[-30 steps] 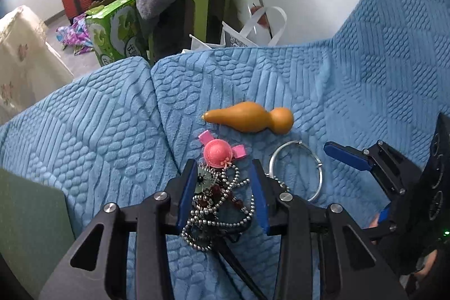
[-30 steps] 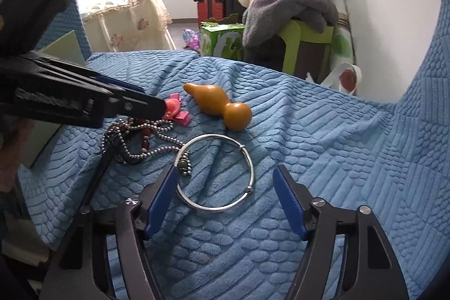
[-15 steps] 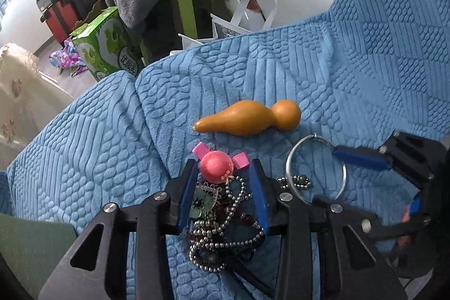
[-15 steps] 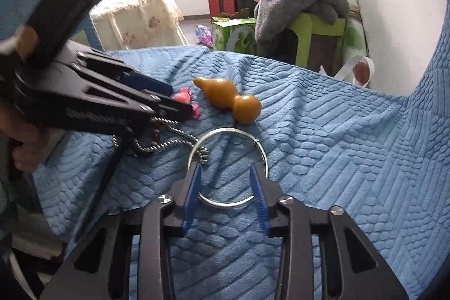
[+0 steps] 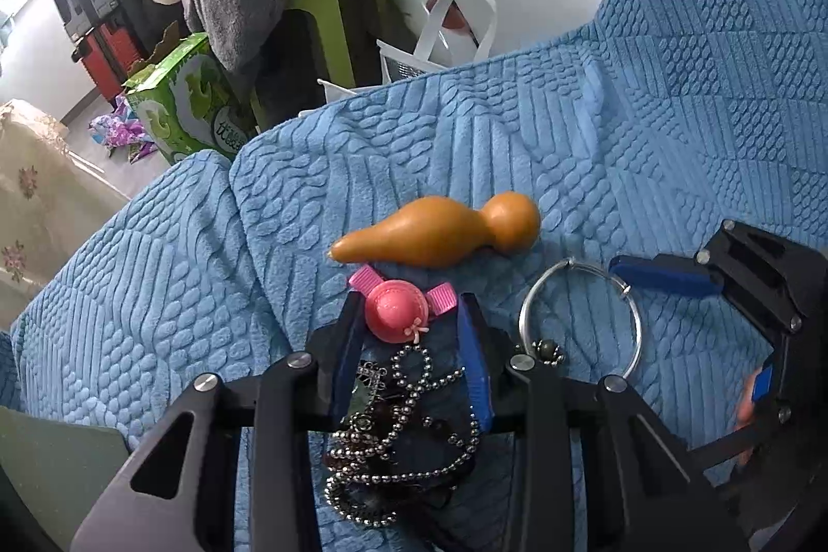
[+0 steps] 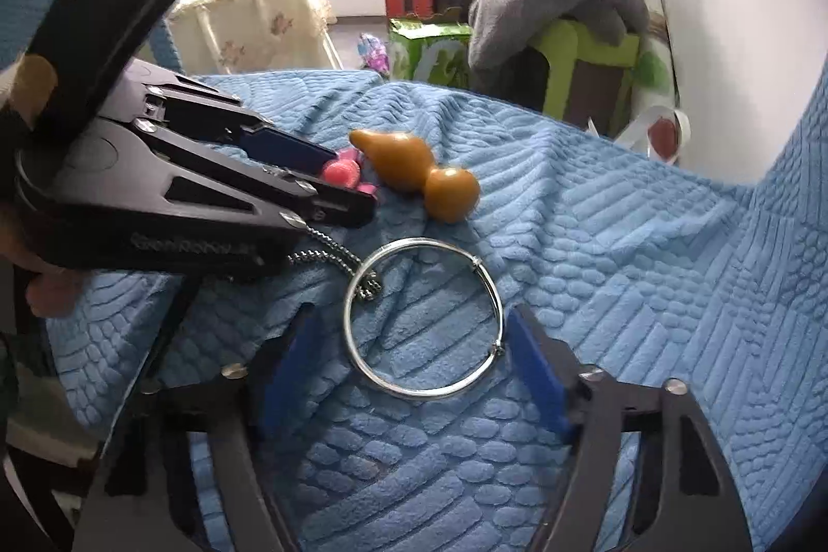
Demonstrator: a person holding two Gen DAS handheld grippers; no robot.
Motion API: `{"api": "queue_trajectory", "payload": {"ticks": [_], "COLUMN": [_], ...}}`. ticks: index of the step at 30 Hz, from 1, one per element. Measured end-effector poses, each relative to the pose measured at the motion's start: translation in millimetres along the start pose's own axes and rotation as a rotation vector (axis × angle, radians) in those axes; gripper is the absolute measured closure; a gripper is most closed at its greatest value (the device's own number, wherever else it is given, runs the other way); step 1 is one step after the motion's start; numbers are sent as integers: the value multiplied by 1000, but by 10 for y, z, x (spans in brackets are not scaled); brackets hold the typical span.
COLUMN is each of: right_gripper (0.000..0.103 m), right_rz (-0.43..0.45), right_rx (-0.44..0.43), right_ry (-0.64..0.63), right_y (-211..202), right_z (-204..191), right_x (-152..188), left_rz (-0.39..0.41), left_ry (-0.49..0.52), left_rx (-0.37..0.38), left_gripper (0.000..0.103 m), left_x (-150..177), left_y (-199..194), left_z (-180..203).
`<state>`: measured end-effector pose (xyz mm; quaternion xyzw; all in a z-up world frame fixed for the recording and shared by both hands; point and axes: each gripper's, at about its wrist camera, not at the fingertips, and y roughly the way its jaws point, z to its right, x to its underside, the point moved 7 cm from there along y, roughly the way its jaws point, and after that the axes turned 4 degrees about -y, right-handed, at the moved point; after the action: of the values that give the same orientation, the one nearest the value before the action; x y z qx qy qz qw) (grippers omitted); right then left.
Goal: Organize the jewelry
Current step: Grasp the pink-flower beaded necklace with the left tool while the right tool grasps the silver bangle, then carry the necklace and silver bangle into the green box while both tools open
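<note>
Right claw [image 6: 414, 366], opening, straddles thin round silver bangle [image 6: 424, 319] on quilted blanket [image 6: 647, 267].

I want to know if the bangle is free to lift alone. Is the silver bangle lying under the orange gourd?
No, the silver bangle lies flat on the blue blanket, apart from the orange gourd.

Only Chinese characters, too blurred to read, show on the green carton [image 5: 202, 112]; faint embossed lettering marks the left gripper [image 6: 357, 184].

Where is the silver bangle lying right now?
In the right wrist view the silver bangle lies flat on the blue blanket, just below the orange gourd.
</note>
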<state>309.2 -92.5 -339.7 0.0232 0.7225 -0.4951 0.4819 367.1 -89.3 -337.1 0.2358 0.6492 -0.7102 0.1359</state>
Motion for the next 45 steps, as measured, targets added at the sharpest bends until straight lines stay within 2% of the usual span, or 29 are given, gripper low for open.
{"api": "queue_trajectory", "payload": {"ticks": [7, 19, 27, 32, 35, 45], "right_gripper": [40, 41, 41, 41, 41, 41], "right_rz": [-7, 22, -4, -33, -39, -46], "right_rx": [5, 24, 70, 61, 54, 78], "right_ry": [31, 98, 156, 230, 273, 284], "right_y": [-26, -249, -486, -622, -744, -1117], "right_z": [45, 129, 148, 73, -15, -331], "right_x": [30, -9, 56, 151, 202, 198], "left_rz": [12, 67, 86, 101, 94, 113], "left_ry": [-81, -199, -317, -324, -365, -391], "left_rx": [37, 94, 123, 104, 112, 129], "left_gripper": [67, 67, 67, 67, 67, 67], "left_x": [13, 14, 285, 503, 643, 897], "left_y": [-60, -419, -737, -921, -1000, -1403], "left_z": [-38, -133, -202, -173, -187, -207]}}
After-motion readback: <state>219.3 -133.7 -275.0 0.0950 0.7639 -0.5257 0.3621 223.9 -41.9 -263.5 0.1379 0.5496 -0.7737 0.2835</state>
